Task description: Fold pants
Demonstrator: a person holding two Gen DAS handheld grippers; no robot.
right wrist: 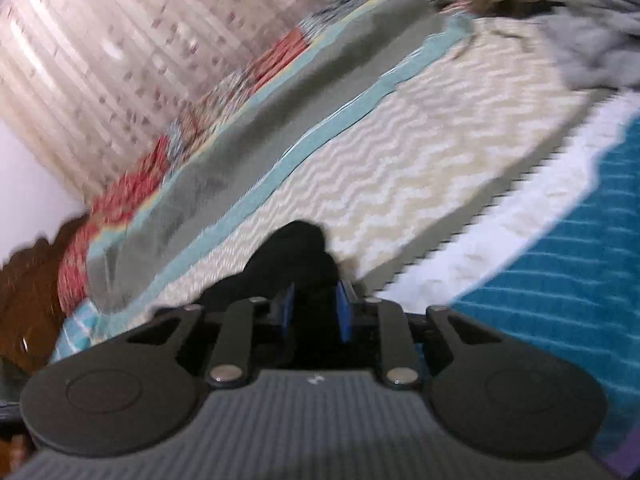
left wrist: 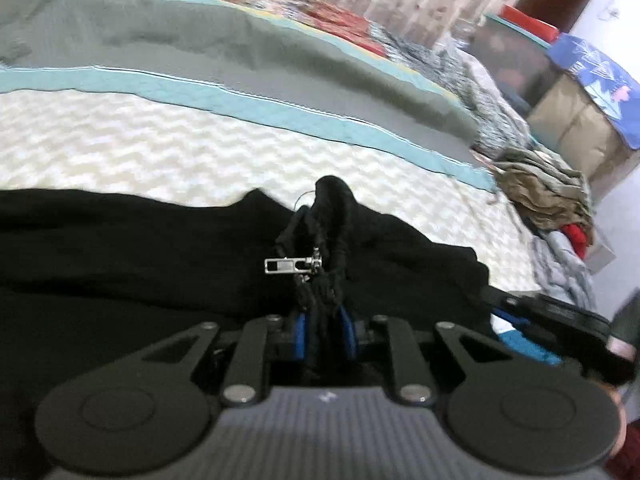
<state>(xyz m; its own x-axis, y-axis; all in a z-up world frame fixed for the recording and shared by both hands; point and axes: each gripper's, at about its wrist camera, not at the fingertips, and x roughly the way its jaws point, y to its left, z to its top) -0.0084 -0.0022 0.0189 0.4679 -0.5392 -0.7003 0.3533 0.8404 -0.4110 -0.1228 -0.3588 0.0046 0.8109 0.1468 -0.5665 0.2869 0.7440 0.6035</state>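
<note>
The black pants (left wrist: 120, 248) lie across the cream zigzag bedspread (left wrist: 160, 148), filling the lower left wrist view. My left gripper (left wrist: 325, 332) is shut on a bunched fold of the pants by the zipper, whose silver pull (left wrist: 286, 266) sticks out to the left. My right gripper (right wrist: 316, 312) is shut on another bunch of the black pants (right wrist: 296, 256), held above the bedspread (right wrist: 400, 168). The right gripper also shows at the lower right of the left wrist view (left wrist: 552, 320). Both views are blurred.
A grey and teal quilt (left wrist: 240, 64) with a red patterned edge lies behind the bedspread. A pile of crumpled clothes (left wrist: 548, 192) sits at the bed's far right. A teal striped cloth (right wrist: 560, 264) lies to the right. A curtain (right wrist: 100, 48) hangs behind the bed.
</note>
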